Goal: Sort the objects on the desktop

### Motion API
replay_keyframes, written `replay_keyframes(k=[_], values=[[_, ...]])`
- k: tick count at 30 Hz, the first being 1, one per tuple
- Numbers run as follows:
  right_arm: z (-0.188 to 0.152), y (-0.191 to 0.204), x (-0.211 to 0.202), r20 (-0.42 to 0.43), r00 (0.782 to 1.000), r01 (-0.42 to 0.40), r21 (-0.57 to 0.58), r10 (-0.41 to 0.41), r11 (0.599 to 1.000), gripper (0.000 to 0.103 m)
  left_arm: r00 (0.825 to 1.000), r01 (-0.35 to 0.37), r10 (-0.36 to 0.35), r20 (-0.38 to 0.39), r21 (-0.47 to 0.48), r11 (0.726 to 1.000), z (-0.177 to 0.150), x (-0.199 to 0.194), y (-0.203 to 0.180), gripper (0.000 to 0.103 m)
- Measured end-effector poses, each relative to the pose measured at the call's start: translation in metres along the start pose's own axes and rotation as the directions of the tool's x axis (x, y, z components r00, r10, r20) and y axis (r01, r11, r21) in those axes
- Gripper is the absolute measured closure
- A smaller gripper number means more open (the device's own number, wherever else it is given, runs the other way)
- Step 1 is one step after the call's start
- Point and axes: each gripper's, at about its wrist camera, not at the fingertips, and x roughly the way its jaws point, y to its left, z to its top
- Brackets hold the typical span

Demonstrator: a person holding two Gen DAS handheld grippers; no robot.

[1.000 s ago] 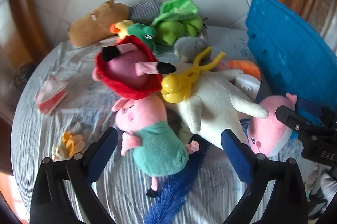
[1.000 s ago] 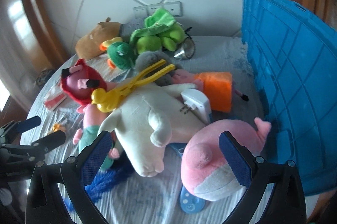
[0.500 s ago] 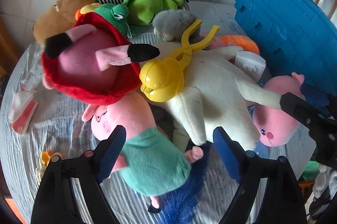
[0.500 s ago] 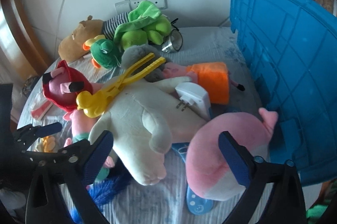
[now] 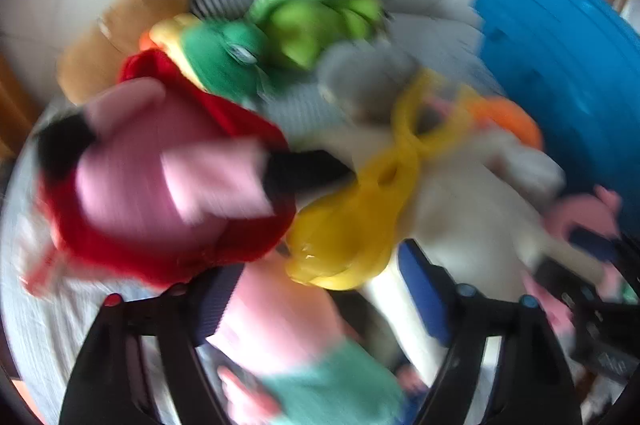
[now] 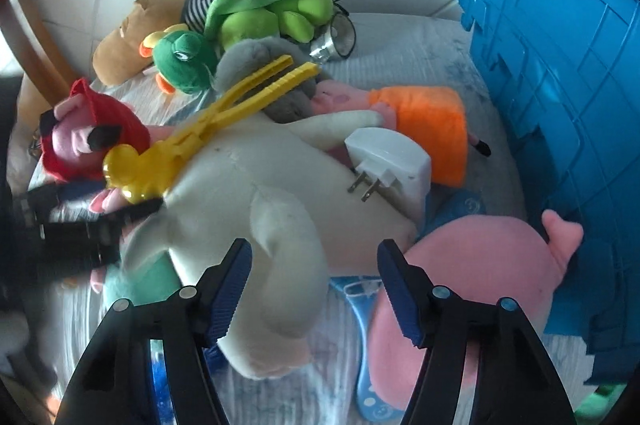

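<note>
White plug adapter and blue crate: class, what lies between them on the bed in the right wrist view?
The orange-dressed pig toy lies between the white plug adapter and the blue crate, with bare bedsheet beside the crate; the right wrist view shows this.

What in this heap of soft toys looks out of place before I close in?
A white plug-in adapter lies prongs-out on the white plush, hard electrical gear among soft toys. Yellow plastic clamp tongs also sprawl across that plush, and a metal strainer sits behind the green plush.
</note>
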Motion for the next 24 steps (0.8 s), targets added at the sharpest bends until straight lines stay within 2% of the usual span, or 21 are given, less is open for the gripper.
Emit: replay_keyframes(k=[5,6,10,13,16,19,24], values=[[0.007,-0.005,0.007,-0.004,1.000,-0.007,0.007,0.007,1.000,0.038,0.998,-0.057,0.057,0.000,-0.058,0.997,0.035,0.017,0.029,0.027],[0.009,-0.005,0.008,-0.005,1.000,-0.010,0.007,0.010,1.000,0.038,0.999,-0.046,0.047,0.004,-0.061,0.997,0.040,0.016,0.030,0.027],[0.016,-0.004,0.015,-0.017,1.000,-0.017,0.006,0.017,1.000,0.037,0.998,0.062,-0.062,0.003,-0.021,0.998,0.044,0.006,0.018,0.027],[0.019,-0.003,0.019,-0.020,1.000,-0.023,0.008,0.023,1.000,0.037,0.990,0.140,-0.140,-0.017,0.008,0.990,0.038,-0.001,0.002,0.027],[0.019,-0.002,0.022,-0.013,1.000,-0.022,0.019,0.023,1.000,0.036,0.983,0.186,-0.185,-0.012,0.045,0.982,0.027,-0.015,-0.012,0.027],[0.016,-0.001,0.021,-0.009,1.000,-0.023,0.019,0.023,1.000,0.036,0.983,0.183,-0.181,-0.022,0.091,0.979,0.019,-0.017,-0.027,0.026],[0.008,0.002,0.017,-0.004,1.000,-0.029,0.011,0.029,1.000,0.036,0.992,0.091,-0.087,-0.087,0.046,0.995,0.008,0.012,-0.008,0.026]])
